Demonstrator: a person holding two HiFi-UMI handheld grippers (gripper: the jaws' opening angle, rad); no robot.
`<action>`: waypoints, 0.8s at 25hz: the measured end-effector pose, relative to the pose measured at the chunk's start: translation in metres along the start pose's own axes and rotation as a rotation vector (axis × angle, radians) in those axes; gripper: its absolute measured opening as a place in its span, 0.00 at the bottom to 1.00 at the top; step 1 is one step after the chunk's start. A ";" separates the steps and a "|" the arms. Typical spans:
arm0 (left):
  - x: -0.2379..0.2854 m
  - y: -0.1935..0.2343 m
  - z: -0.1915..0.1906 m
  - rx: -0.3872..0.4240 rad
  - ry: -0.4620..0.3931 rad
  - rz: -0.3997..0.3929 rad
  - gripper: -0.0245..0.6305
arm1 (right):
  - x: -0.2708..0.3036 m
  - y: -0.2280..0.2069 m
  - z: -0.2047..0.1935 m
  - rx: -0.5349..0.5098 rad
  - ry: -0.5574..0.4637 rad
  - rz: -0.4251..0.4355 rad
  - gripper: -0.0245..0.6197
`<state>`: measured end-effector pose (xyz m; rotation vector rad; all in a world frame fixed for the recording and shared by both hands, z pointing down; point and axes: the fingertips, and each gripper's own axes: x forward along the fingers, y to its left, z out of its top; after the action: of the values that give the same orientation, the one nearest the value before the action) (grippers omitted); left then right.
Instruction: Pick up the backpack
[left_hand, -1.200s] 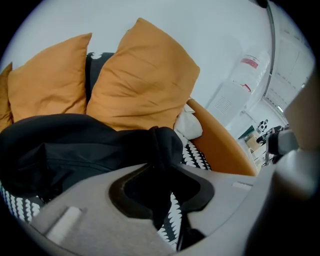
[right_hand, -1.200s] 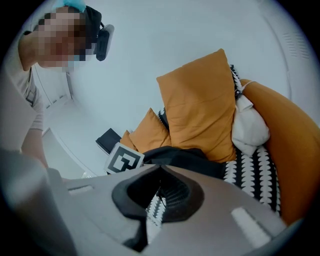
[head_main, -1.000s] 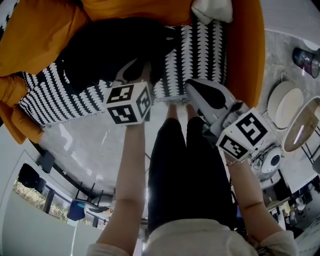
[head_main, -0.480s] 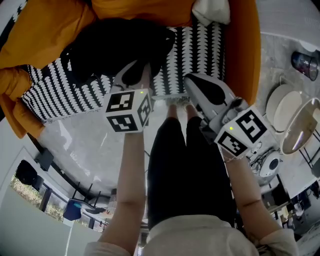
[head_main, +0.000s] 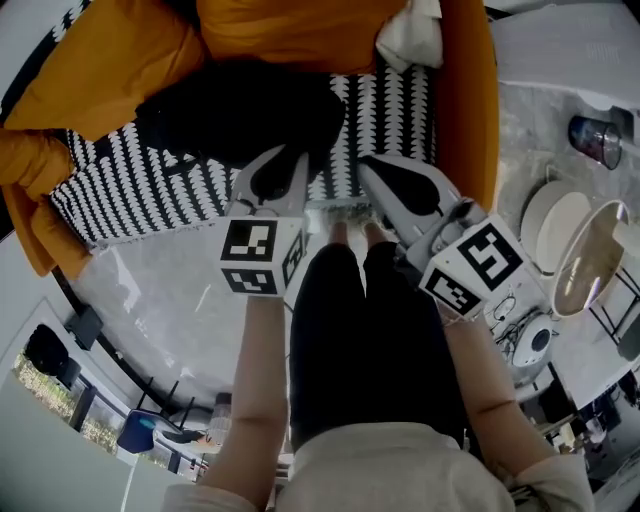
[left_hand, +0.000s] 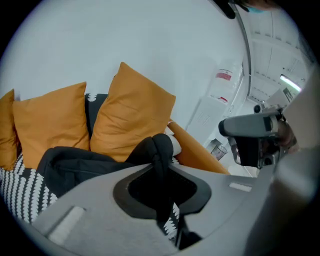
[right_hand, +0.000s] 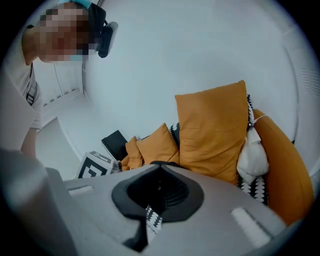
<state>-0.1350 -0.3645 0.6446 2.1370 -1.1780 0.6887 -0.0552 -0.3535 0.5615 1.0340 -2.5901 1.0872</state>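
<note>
On the orange sofa (head_main: 470, 130), over its black-and-white patterned cover (head_main: 130, 185) and in front of the orange cushions (left_hand: 132, 112), lies the black backpack (head_main: 235, 110). The left gripper (head_main: 283, 158) is clamped on the backpack's black strap (left_hand: 161, 150), which stands up between its jaws. The right gripper (head_main: 372, 168) hangs just beside the backpack, above the cover, its jaws pressed together.
</note>
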 end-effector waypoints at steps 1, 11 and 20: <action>-0.006 -0.004 0.005 0.000 -0.008 -0.002 0.12 | -0.002 0.004 0.001 -0.017 0.008 -0.003 0.04; -0.062 -0.026 0.059 -0.049 -0.138 -0.012 0.12 | -0.033 0.037 0.034 -0.177 0.003 -0.018 0.04; -0.113 -0.049 0.086 -0.074 -0.195 -0.036 0.12 | -0.068 0.081 0.077 -0.257 -0.042 -0.002 0.04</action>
<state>-0.1329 -0.3415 0.4957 2.1947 -1.2425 0.4215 -0.0473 -0.3280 0.4337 1.0065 -2.6702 0.7134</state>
